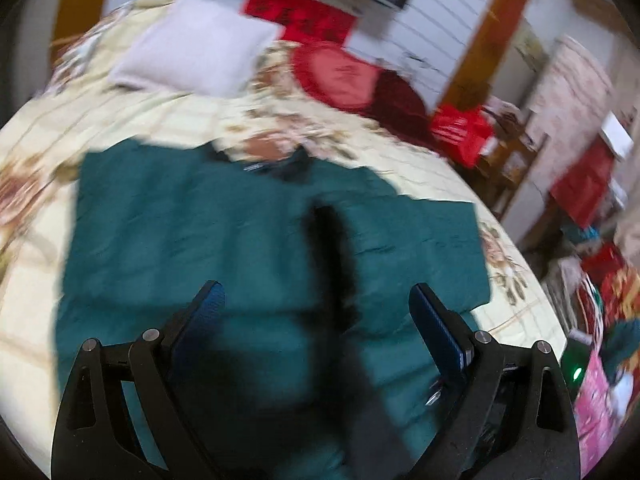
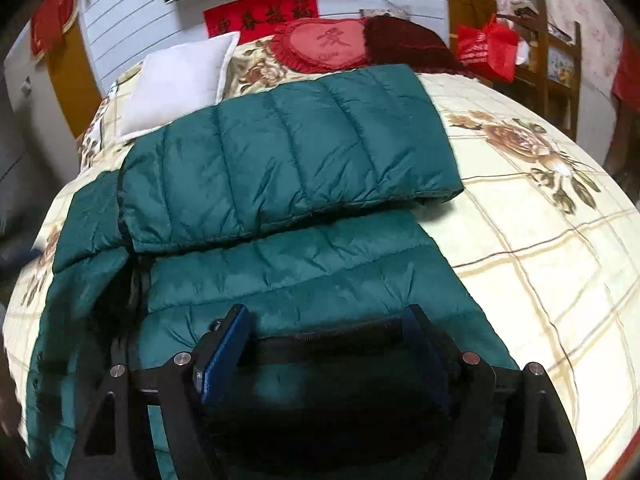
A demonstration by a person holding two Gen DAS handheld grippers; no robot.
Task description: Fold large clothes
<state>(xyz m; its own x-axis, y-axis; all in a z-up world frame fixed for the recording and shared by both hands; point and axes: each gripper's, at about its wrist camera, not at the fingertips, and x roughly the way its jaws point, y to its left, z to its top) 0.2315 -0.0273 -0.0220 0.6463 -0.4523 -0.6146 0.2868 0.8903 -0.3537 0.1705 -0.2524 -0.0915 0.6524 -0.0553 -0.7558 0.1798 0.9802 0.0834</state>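
The dark green quilted down jacket [image 2: 288, 160] lies spread on the bed with the cream flowered cover [image 2: 540, 248], its far part already laid back over the near part, I think so the body becomes half as long. The right claw [image 2: 328, 356] stands wide around the near hem with its black pocket opening, gripping nothing, and the left claw [image 1: 316, 320] hangs wide and empty above the blurred cloth. Open cover lies toward 3 o'clock, while the white square pillow [image 2: 176, 84] at 11 o'clock and the red heart-shaped cushion [image 2: 328, 46] at 12 o'clock limit the far side
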